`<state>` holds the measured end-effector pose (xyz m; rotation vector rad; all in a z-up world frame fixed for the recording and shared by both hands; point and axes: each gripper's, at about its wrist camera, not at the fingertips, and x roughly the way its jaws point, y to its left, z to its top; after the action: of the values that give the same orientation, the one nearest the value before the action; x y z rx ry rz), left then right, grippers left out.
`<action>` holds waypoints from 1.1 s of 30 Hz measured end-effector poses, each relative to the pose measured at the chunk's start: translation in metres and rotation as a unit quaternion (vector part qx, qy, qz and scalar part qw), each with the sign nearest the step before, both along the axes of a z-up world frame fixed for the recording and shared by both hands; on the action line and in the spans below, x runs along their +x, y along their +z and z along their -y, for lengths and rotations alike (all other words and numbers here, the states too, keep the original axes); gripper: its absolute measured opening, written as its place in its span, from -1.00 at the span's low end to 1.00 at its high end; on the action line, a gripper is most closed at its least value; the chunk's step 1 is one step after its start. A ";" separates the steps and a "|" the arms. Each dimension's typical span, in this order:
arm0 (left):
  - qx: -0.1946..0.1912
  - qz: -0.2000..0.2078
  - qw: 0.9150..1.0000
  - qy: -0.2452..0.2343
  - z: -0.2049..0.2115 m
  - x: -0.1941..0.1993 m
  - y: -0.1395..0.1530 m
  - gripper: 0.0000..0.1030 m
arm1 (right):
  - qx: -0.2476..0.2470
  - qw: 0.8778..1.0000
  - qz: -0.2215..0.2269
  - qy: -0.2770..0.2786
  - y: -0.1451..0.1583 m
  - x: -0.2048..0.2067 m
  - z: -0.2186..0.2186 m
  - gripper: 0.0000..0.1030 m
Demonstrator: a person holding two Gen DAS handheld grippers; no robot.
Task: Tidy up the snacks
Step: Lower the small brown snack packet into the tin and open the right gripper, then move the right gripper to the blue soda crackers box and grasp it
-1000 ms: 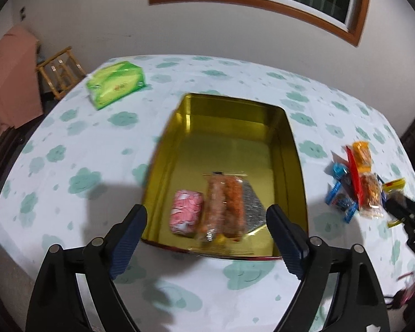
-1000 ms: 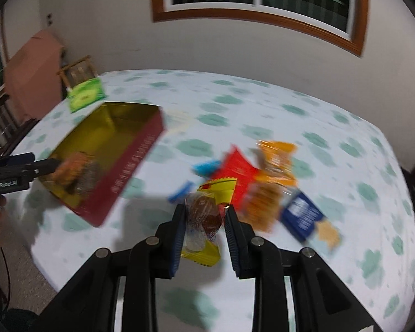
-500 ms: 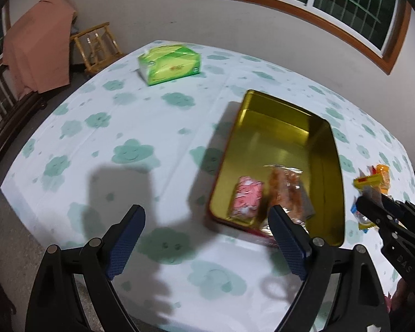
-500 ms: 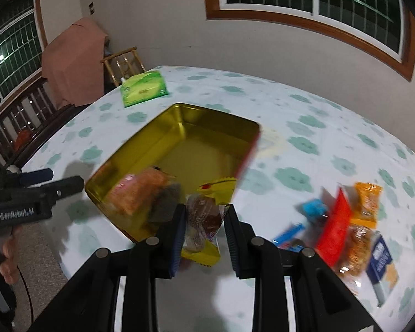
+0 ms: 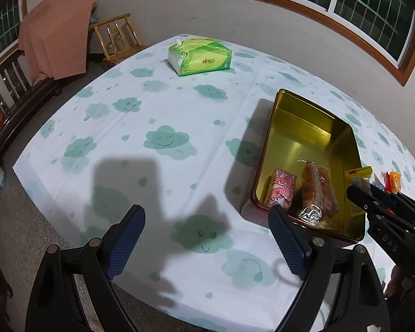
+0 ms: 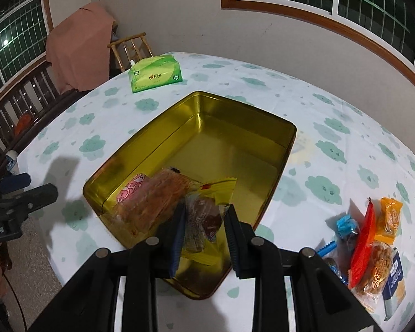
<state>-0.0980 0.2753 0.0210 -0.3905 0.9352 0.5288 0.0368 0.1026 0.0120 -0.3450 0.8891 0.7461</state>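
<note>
My right gripper (image 6: 204, 209) is shut on a yellow-edged clear snack packet (image 6: 207, 218) with a brown treat inside, held over the near end of the open gold tin (image 6: 235, 105). In the tin lie a pink wrapped snack (image 6: 131, 191) and a clear packet of orange pastries (image 6: 157, 199). My left gripper (image 5: 206, 238) stands open over bare tablecloth, left of the tin (image 5: 265, 149), with nothing between its fingers. In the left wrist view the right gripper (image 5: 362, 191) comes in from the right with the yellow packet (image 5: 358, 171).
A pile of loose snacks (image 6: 373, 235) lies on the cloud-print tablecloth to the right of the tin. A green tissue pack (image 5: 199, 55) sits at the table's far side. Beyond the table are a wooden stool (image 5: 114, 38) and a bench under a pink cloth (image 5: 55, 30).
My right gripper carried the yellow packet leftward from the snack pile to above the tin. My left gripper drew away to the left, so the tin now sits at its right.
</note>
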 end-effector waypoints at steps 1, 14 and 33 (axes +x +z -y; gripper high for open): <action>0.000 0.000 1.000 0.001 0.000 0.000 0.000 0.71 | -0.001 1.000 -0.001 -0.001 -0.001 0.001 -0.002 -0.46; -0.006 -0.007 1.000 -0.002 0.000 0.001 -0.005 0.71 | -0.007 1.000 -0.009 -0.002 -0.012 0.007 -0.009 -0.43; 0.008 0.000 0.999 -0.050 0.038 0.025 0.007 0.71 | 0.046 0.999 0.004 0.020 0.019 0.004 0.041 0.02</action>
<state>-0.0733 0.2371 0.0281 -0.3270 0.9453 0.4440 0.0411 0.0619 0.0313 -0.2855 0.8389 0.8201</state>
